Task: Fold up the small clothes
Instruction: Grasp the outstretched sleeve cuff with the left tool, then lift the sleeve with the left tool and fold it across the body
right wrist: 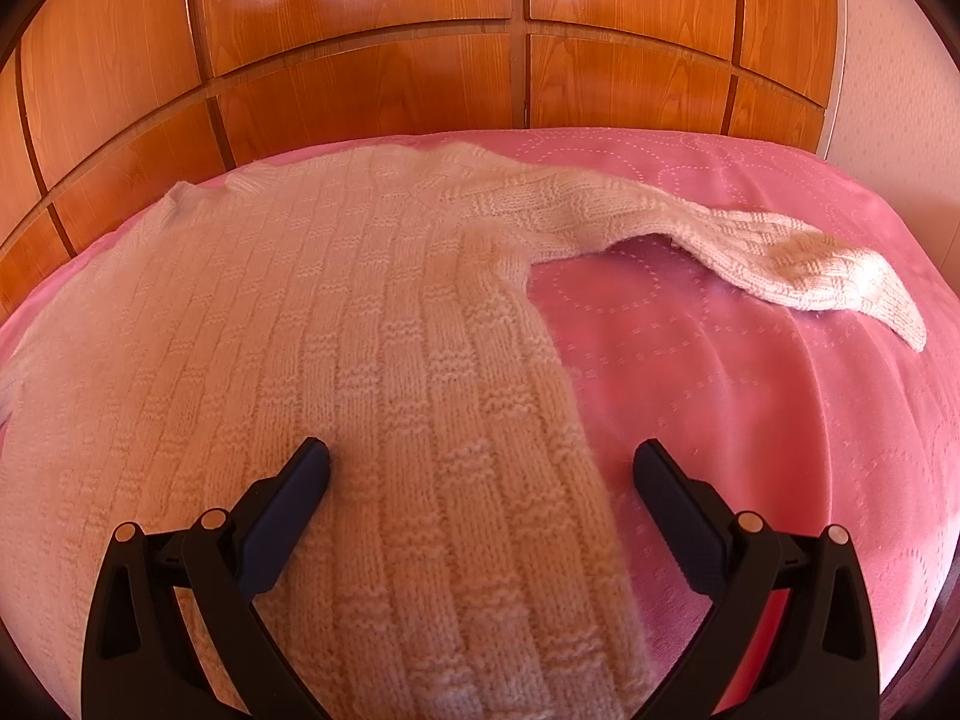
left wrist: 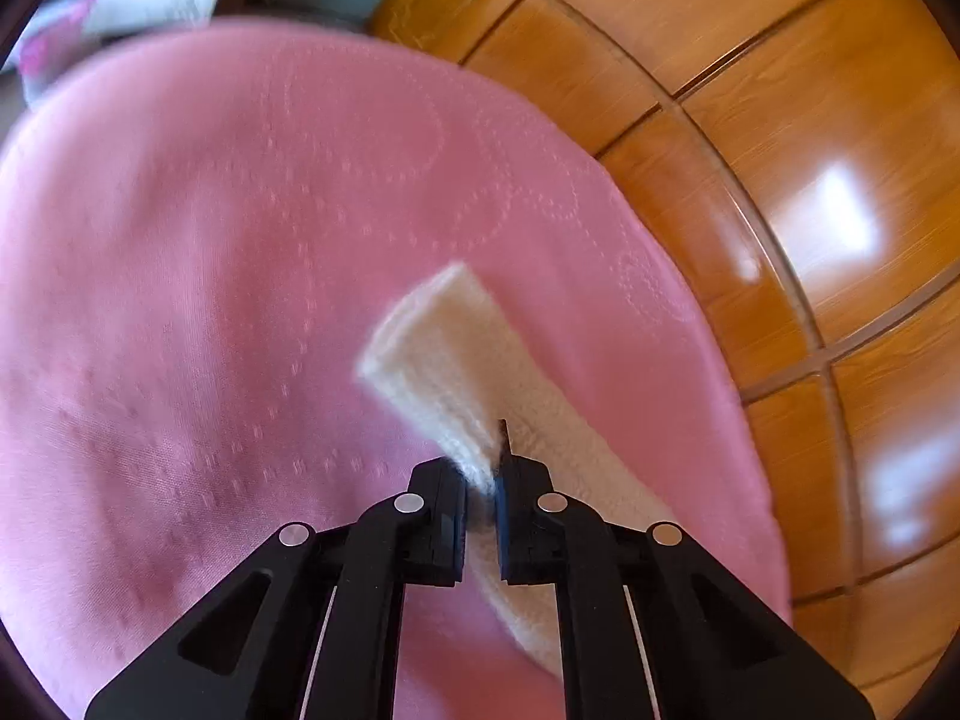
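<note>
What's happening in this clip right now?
A person with two handheld grippers is folding a cream knit sweater spread on a pink bedspread. The left gripper is shut on one sleeve, holding it lifted. The right gripper is open above the sweater's body, gripping nothing. The other sleeve lies stretched out, not yet folded in.

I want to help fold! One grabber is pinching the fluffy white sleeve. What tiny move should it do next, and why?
Probably carry the sleeve across onto the sweater's body. The left gripper already has its jaws shut on the sleeve, lifted off the pink bedspread. The right gripper is open over the body's edge, while the other sleeve lies spread out.
</note>
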`<control>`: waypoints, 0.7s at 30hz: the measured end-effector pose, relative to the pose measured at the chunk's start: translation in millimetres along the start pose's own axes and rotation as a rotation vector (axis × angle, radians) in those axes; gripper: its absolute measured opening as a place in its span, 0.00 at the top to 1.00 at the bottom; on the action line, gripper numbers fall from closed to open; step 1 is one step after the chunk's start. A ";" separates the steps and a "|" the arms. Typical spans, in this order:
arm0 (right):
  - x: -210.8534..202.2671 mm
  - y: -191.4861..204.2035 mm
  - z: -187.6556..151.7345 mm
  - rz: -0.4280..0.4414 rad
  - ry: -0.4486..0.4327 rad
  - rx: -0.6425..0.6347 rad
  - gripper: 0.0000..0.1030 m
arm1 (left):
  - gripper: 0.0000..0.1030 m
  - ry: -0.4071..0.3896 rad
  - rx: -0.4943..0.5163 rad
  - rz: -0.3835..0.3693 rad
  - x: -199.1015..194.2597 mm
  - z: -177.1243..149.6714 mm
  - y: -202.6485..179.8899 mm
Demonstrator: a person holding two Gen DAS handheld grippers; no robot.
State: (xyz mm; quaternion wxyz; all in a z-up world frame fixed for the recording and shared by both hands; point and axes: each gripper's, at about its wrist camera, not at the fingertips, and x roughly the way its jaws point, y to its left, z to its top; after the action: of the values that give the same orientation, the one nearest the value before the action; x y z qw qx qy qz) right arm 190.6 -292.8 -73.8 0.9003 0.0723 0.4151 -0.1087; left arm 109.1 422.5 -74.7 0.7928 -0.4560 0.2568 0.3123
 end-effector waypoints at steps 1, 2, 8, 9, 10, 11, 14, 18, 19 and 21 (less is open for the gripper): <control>0.1 0.2 0.0 0.000 0.000 0.000 0.02 | 0.94 -0.023 0.024 0.000 -5.0 -0.7 -10.6; -0.1 -0.1 0.0 0.001 0.000 0.000 0.02 | 0.94 -0.051 0.067 -0.011 -12.9 -2.2 -26.5; -0.2 -0.5 0.0 0.003 0.000 0.001 0.02 | 0.94 -0.139 0.283 -0.128 -55.9 -26.4 -123.5; -0.2 -0.5 0.1 0.002 0.000 0.001 0.02 | 0.94 -0.136 0.310 -0.154 -61.7 -32.5 -136.8; -0.2 -0.3 0.0 0.002 -0.001 0.002 0.02 | 0.94 -0.137 0.350 -0.185 -67.3 -43.0 -157.3; -0.2 -0.5 0.1 0.002 0.000 0.001 0.02 | 0.94 -0.138 0.392 -0.208 -69.4 -53.4 -175.4; -0.3 -0.7 0.2 0.003 0.000 0.002 0.02 | 0.94 -0.144 0.526 -0.263 -76.6 -93.5 -220.1; -0.2 -0.6 0.4 0.005 -0.001 0.004 0.02 | 0.94 -0.098 0.664 -0.330 -71.0 -155.1 -271.4; -0.1 -0.2 0.4 0.006 -0.002 0.005 0.02 | 0.94 -0.074 0.702 -0.345 -67.9 -175.7 -284.3; -0.5 -0.5 0.4 0.008 -0.002 0.006 0.02 | 0.94 -0.049 0.751 -0.359 -62.9 -203.7 -296.4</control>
State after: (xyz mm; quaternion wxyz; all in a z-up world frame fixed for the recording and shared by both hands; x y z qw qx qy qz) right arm 190.5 -293.3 -73.1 0.9010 0.0765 0.4136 -0.1065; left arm 258.0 110.7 43.5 0.9517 -0.1653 0.2505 0.0646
